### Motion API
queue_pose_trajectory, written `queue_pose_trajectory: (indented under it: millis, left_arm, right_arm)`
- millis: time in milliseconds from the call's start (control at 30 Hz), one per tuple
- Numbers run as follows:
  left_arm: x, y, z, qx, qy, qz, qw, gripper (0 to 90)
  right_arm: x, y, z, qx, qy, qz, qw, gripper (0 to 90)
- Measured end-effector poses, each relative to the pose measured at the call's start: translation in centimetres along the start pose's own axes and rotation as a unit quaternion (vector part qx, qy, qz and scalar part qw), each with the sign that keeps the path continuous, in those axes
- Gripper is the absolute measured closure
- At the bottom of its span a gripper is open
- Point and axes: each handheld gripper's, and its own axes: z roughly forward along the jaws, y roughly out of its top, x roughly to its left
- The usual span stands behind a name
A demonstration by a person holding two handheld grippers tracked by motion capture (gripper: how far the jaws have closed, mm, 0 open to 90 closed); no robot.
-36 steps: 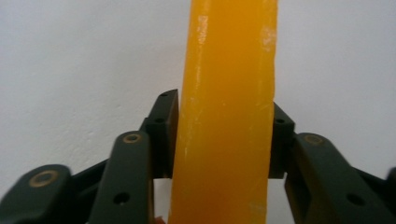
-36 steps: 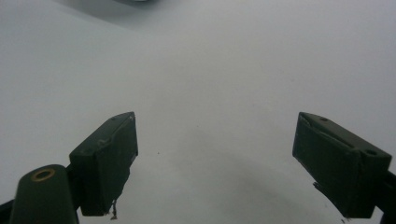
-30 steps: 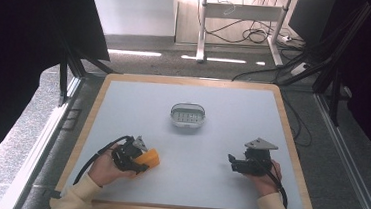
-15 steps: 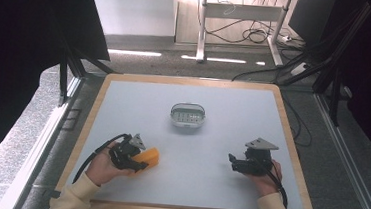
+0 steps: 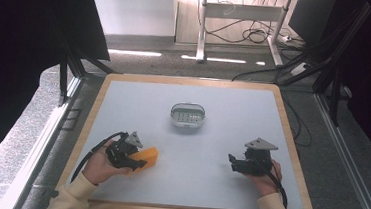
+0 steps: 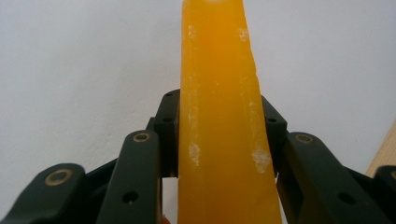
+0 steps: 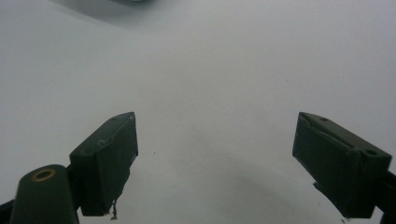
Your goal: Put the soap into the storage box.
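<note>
An orange sponge-like block point(image 5: 146, 157) lies low over the white table at the front left, and my left gripper point(image 5: 136, 162) is shut on it. In the left gripper view the orange block point(image 6: 219, 121) stands tall between the two black jaws, which press on both its sides. My right gripper point(image 5: 232, 163) rests at the front right, held by a hand, with its jaws wide apart and nothing between them; its fingertips point(image 7: 109, 158) hover over bare table. A small white oval container point(image 5: 188, 116) with a grid inside sits at the table's middle.
The white table top point(image 5: 221, 137) has a wooden rim point(image 5: 291, 143). Black frame posts stand at both sides, and cables lie on the floor beyond the far edge.
</note>
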Motion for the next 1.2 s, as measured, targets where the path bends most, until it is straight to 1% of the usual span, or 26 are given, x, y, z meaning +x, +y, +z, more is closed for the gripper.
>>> queue_pose_trajectory:
  millis: [300,733,833,1067,1200]
  left_arm:
    - [0.1,0.0,-0.2,-0.004,-0.002,-0.003,1.0,61.9]
    - [0.3,0.2,-0.7,-0.012,0.0,-0.004,0.9999,62.0]
    - [0.3,0.2,-0.8,-0.016,0.004,-0.002,0.9999,62.0]
    - [0.5,0.7,-1.6,-0.026,0.006,-0.002,0.9996,62.0]
    - [0.7,1.0,-1.8,-0.03,0.004,-0.003,0.9995,62.0]
  right_arm:
    - [0.0,0.0,0.0,-0.001,0.0,0.0,1.0,14.3]
    - [0.1,0.0,-0.1,-0.001,0.001,0.0,1.0,14.3]
    - [0.1,0.1,-0.1,-0.002,0.001,0.001,1.0,14.3]
    - [0.1,0.1,-0.1,-0.003,0.001,0.002,1.0,14.3]
    - [0.1,0.1,-0.1,-0.002,0.001,0.002,1.0,14.3]
